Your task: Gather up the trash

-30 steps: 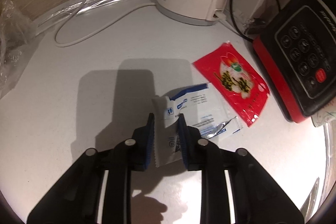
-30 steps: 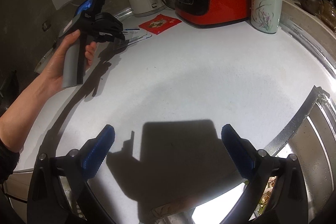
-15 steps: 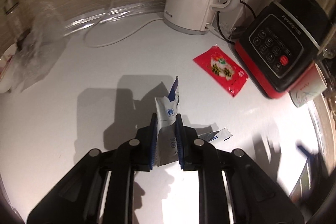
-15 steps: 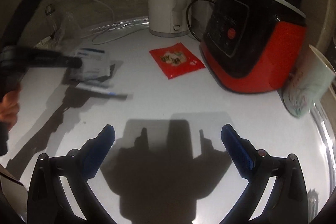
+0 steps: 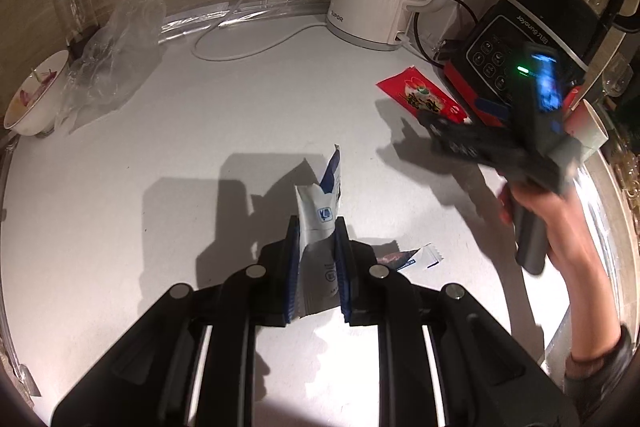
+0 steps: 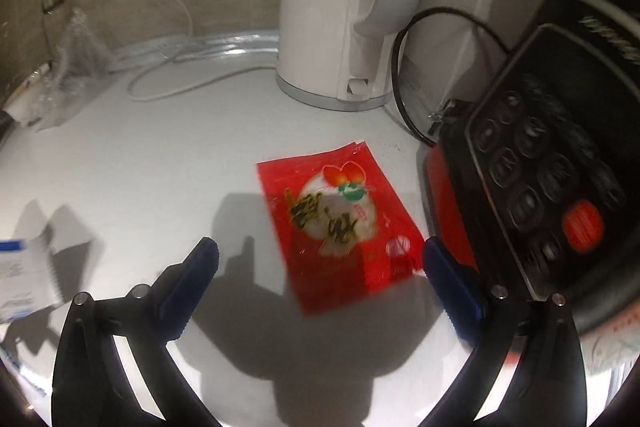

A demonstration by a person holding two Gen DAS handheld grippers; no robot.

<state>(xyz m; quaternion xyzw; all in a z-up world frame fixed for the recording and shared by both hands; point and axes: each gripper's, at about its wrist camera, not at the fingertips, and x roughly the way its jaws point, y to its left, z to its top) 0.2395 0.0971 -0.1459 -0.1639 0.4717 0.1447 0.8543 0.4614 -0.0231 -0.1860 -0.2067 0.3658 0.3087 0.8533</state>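
Trash on a white countertop (image 5: 120, 195), partly gathered. The white-and-blue wrapper (image 5: 320, 215) stands pinched between the pressed-together pads of the left gripper (image 5: 318, 239), lifted clear of the surface. A torn strip (image 5: 424, 257) lies just beside that gripper, not yet taken. The red sachet (image 6: 340, 223) rests flat near the red-and-black cooker (image 6: 552, 187), in front of the white kettle (image 6: 340, 7); the right gripper (image 6: 320, 263) hangs over it with jaws spread wide and nothing between the pads. Judged progress: one piece secured, two left; no bin is visible.
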